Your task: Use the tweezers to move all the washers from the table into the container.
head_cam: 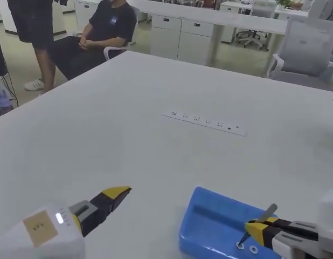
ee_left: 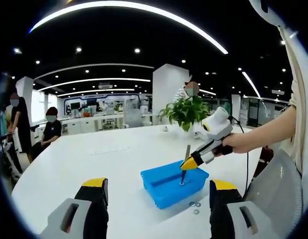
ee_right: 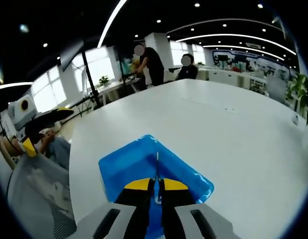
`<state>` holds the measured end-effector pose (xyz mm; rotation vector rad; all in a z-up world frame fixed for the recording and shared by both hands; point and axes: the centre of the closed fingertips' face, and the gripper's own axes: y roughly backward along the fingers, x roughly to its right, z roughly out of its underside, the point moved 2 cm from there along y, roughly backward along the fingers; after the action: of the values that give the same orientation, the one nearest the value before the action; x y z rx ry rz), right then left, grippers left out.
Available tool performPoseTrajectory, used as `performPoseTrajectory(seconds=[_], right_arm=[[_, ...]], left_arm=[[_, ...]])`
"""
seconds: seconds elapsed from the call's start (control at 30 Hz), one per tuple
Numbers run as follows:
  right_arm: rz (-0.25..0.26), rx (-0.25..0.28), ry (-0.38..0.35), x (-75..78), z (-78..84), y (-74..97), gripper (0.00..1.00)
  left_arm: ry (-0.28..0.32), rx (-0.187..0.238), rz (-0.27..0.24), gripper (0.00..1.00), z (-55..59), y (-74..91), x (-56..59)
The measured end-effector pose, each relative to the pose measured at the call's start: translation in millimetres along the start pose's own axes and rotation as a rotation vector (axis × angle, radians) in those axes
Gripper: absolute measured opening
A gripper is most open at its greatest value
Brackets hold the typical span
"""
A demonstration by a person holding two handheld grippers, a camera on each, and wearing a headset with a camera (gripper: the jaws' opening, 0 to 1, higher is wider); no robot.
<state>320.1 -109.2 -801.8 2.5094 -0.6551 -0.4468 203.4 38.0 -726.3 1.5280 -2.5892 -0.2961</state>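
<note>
My right gripper (head_cam: pixel 257 226) is shut on grey tweezers (head_cam: pixel 263 216), whose tips point down into the blue container (head_cam: pixel 209 216). Two small washers (head_cam: pixel 254 250) lie on the container floor, one right at the tweezer tips. In the right gripper view the tweezers (ee_right: pixel 157 172) run forward from the closed gripper (ee_right: pixel 156 184) over the container (ee_right: pixel 129 159). My left gripper (head_cam: pixel 120 193) hovers open and holds nothing, left of the container. In the left gripper view, two washers (ee_left: pixel 194 207) lie on the table beside the container (ee_left: pixel 164 189).
A power strip (head_cam: pixel 204 122) lies flat on the white table (head_cam: pixel 129 124), mid-far. A seated person (head_cam: pixel 96 38) and a standing one are beyond the far left corner. An office chair (head_cam: pixel 306 48) stands at the far right, and a potted plant (ee_left: pixel 186 112) sits on the table.
</note>
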Motion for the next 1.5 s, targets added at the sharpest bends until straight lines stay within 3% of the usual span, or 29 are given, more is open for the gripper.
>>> performPoseTrajectory(seconds=[0.5, 0.8, 1.17, 1.37, 1.5], right_arm=[[-0.009, 0.076, 0.007, -15.7, -20.4, 20.7, 0.03], [-0.032, 0.112, 0.024, -36.8, -32.7, 31.2, 0.03], [-0.066, 0.124, 0.008, -51.5, -29.6, 37.5, 0.03], [-0.134, 0.139, -0.054, -65.5, -24.4, 36.6, 0.04], [-0.161, 0.12, -0.061, -73.7, -16.2, 32.5, 0.03]], left_arm=[[-0.002, 0.001, 0.007, 0.85, 0.0, -0.2, 1.3], [-0.004, -0.003, 0.003, 0.85, 0.7, 0.0, 1.0], [-0.004, -0.001, 0.007, 0.85, 0.1, -0.1, 1.8], [-0.006, -0.002, 0.003, 0.85, 0.2, 0.0, 1.5], [-0.006, -0.003, 0.003, 0.84, 0.4, 0.0, 1.4]])
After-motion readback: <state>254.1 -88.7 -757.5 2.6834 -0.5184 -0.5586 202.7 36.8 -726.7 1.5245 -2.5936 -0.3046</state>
